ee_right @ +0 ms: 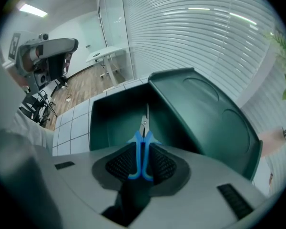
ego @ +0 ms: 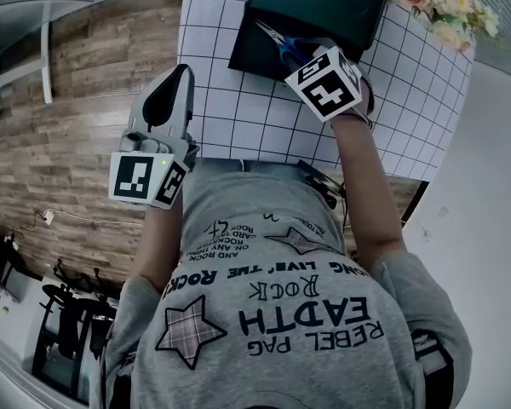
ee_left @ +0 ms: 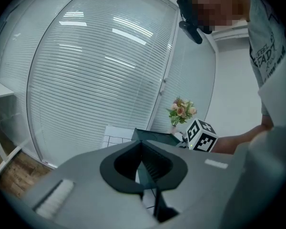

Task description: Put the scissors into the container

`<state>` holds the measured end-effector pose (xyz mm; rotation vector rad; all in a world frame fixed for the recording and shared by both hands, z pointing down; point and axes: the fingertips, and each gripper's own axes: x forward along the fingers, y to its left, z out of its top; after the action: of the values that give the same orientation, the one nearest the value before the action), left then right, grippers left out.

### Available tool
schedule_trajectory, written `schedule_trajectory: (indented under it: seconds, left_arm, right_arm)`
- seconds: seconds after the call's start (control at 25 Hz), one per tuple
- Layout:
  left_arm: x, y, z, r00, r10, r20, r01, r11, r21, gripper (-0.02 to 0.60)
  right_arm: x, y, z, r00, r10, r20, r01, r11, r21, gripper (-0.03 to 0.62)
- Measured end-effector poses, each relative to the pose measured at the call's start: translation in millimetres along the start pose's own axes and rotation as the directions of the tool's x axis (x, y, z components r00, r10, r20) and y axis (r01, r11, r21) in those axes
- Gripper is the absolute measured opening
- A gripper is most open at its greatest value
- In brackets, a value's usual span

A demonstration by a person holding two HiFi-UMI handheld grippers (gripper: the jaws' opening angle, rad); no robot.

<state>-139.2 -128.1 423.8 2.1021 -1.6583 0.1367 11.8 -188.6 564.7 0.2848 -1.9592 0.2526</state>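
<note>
A dark green container (ego: 257, 58) stands on the white grid cloth (ego: 213, 49), its lid (ego: 324, 7) swung open. My right gripper (ego: 305, 60) hangs over it, pointing steeply down, shut on the blue-handled scissors (ego: 281, 44). In the right gripper view the scissors (ee_right: 142, 149) sit upright between the pads, blades aimed into the container's hollow (ee_right: 117, 118), with the lid (ee_right: 205, 113) standing to the right. My left gripper (ego: 172, 79) hovers at the cloth's near left edge, apart from the container. Its jaws (ee_left: 143, 149) are together with nothing between them.
A bunch of pink and white flowers (ego: 443, 2) stands at the table's far right corner, beyond the container. Wooden floor (ego: 77, 100) lies to the left of the table. White blinds (ee_left: 100, 70) fill the wall behind it.
</note>
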Motion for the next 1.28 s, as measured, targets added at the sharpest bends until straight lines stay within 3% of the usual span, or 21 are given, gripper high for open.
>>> schedule_trajectory:
  seconds: [0.6, 1.28]
  left_arm:
    - [-11, 1, 0, 1.000, 0.012, 0.013, -0.012, 1.000, -0.004, 0.011]
    - [-25, -6, 10, 0.999, 0.001, 0.049, -0.002, 1.000, 0.021, 0.011]
  right_arm:
    - [13, 2, -2, 1.000, -0.008, -0.012, 0.008, 1.000, 0.005, 0.095]
    - [-11, 11, 2, 0.998, -0.026, 0.053, 0.023, 0.998, 0.054, 0.094]
